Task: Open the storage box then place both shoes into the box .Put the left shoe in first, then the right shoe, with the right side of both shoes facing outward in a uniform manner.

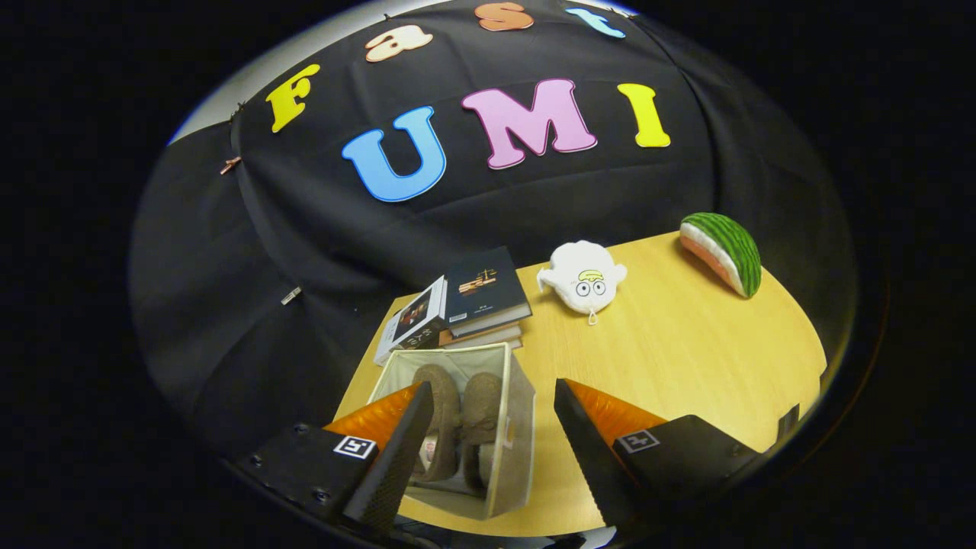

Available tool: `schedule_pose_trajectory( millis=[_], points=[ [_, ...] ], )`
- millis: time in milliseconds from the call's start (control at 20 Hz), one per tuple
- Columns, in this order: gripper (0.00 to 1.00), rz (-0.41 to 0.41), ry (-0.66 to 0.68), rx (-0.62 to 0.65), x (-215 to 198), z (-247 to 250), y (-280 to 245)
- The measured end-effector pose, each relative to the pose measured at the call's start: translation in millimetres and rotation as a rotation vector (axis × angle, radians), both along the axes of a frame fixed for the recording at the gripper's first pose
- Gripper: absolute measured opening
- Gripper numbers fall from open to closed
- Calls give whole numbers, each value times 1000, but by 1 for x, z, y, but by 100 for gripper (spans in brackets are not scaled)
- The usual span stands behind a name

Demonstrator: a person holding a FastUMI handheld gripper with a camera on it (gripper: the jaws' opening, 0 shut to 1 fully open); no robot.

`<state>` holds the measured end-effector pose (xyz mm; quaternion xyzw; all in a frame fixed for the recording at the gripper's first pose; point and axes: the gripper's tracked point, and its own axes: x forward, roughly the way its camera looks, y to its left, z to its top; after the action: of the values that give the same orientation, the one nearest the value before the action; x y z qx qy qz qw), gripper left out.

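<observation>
Fingers: the gripper is spread wide with nothing between its fingers; it hangs above the near edge of the desk, looking down.
Storage box: a pale fabric box stands open-topped on the desk, under and between the fingers, nearer the left finger.
Shoes: two brown fuzzy shoes lie inside the box, side by side, lengthwise. The left-hand shoe is partly covered by the left finger; the other shoe lies just beside it, apparently touching.
Orientation: which shoe is left or right, and which side faces outward, cannot be told from here.
Task standing: judged near complete, both shoes being in the opened box.
Handling, shoes: judged soft, light and plush; the pile should give grip. Best taken across the heel rim or the upper, where the fingers can pinch material.
Handling, box: walls look thin and floppy; likely to buckle if pressed. Take hold at the top rim.
Other items: a stack of books just beyond the box; a white plush toy and a watermelon-slice toy farther back, well apart from the box.
</observation>
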<state>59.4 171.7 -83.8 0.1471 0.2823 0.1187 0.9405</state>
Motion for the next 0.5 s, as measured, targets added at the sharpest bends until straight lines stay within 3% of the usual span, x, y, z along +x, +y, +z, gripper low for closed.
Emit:
schedule_pose_trajectory(
  millis=[500],
  points=[
    [98,-44,-295,-170,27,86,-127]
  ],
)
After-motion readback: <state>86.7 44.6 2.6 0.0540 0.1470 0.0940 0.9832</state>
